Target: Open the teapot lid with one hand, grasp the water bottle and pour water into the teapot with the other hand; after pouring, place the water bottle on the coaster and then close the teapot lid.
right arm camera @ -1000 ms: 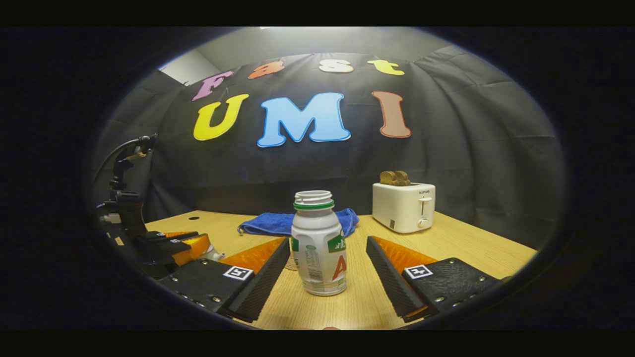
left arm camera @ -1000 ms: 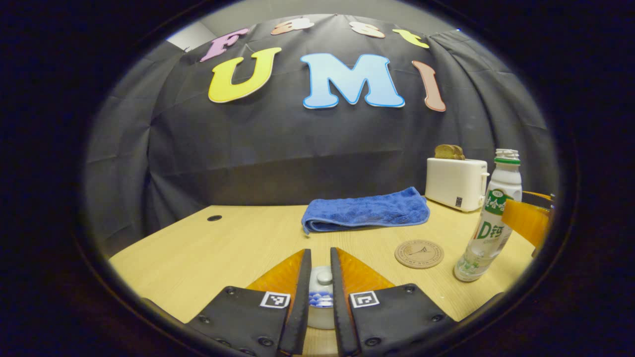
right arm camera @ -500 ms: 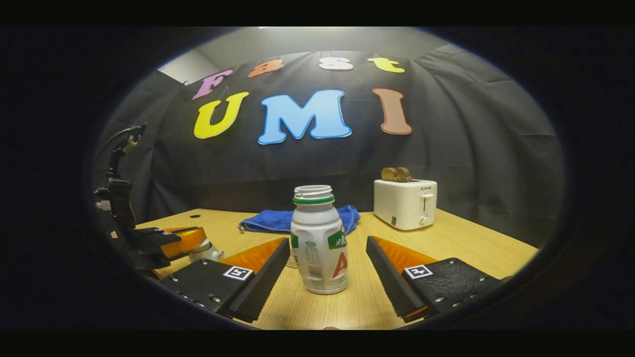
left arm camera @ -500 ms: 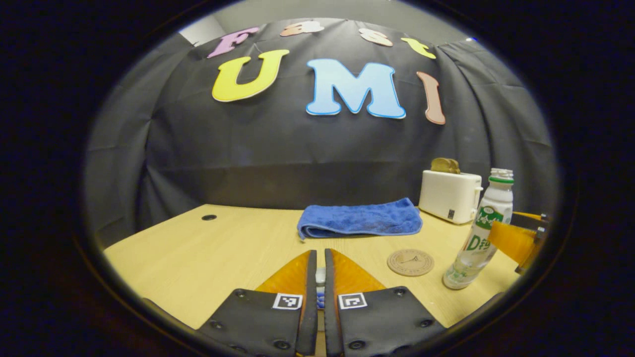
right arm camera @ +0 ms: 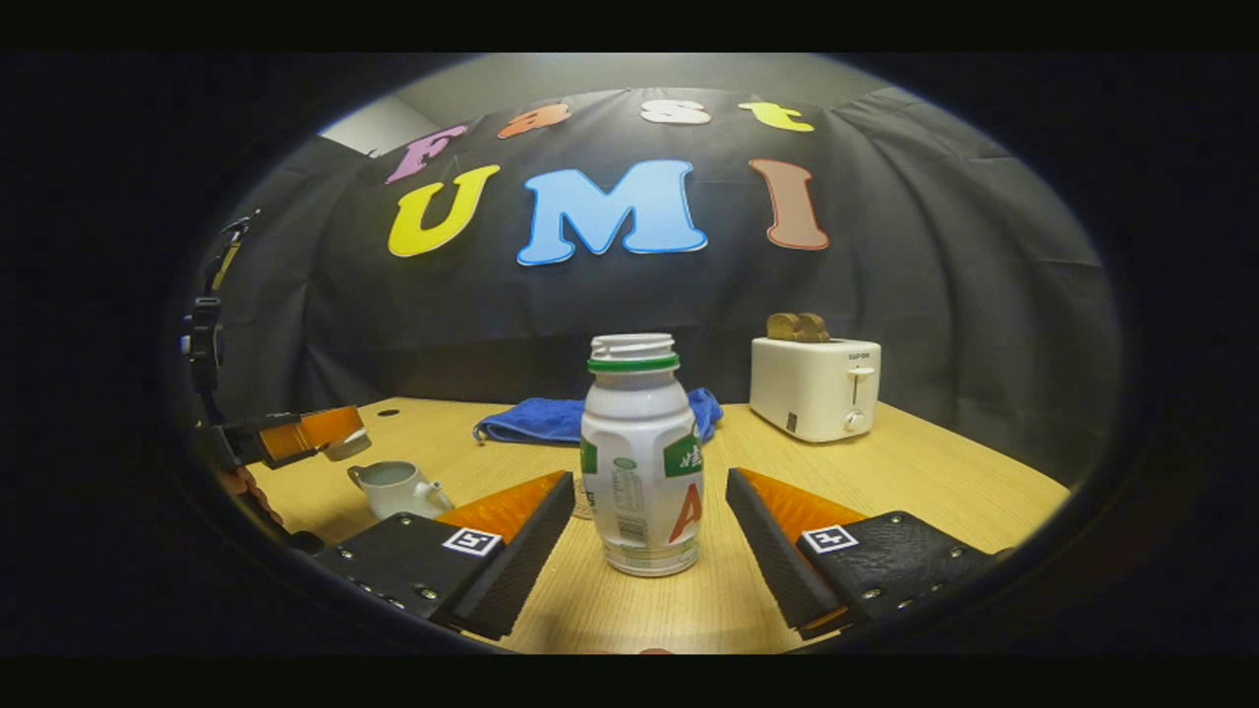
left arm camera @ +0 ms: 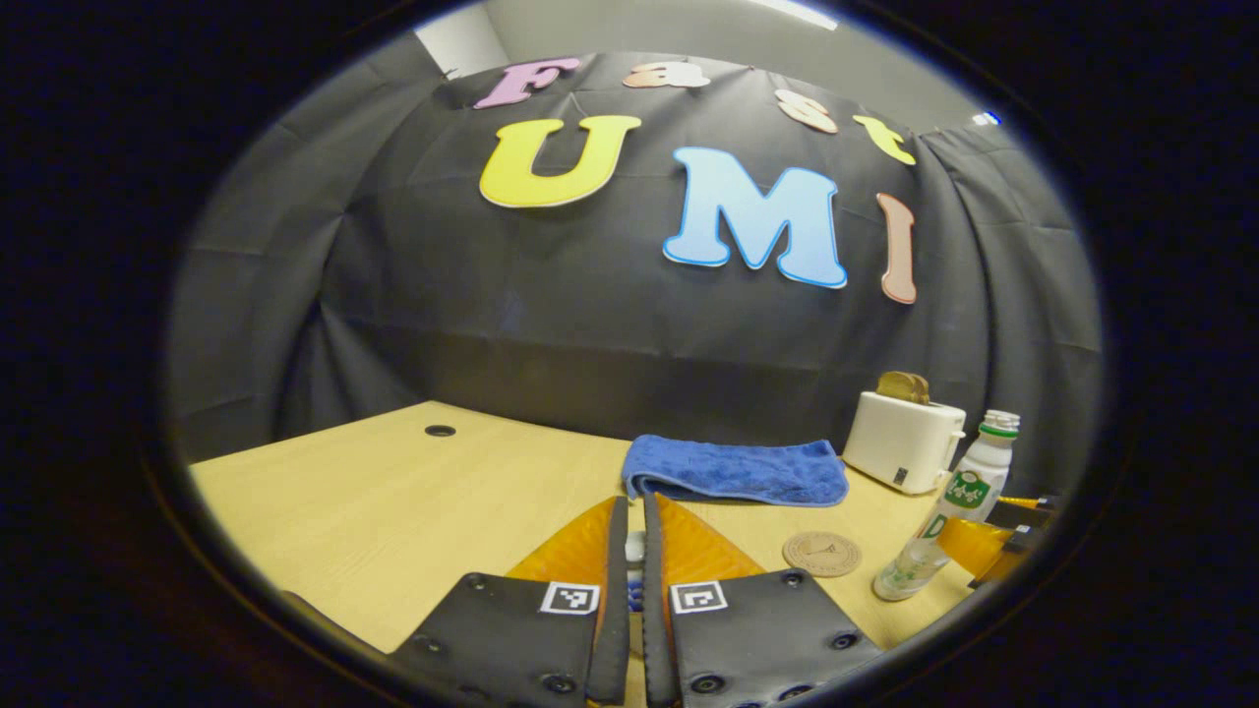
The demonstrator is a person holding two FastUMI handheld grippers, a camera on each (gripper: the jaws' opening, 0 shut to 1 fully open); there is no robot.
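Now my left gripper (left arm camera: 634, 570) pinches the small lid (left arm camera: 635, 551), while my right gripper (right arm camera: 649, 536), wide open, brackets the light, slippery water bottle (right arm camera: 641, 462), best gripped mid-body.

Left gripper (left arm camera: 635, 551): jaws nearly closed, pinching the teapot lid (left arm camera: 635, 562), held raised above the open teapot (right arm camera: 393, 488). Right gripper (right arm camera: 649, 521): jaws spread wide, flanking the water bottle (right arm camera: 641, 454), neither finger touching it.
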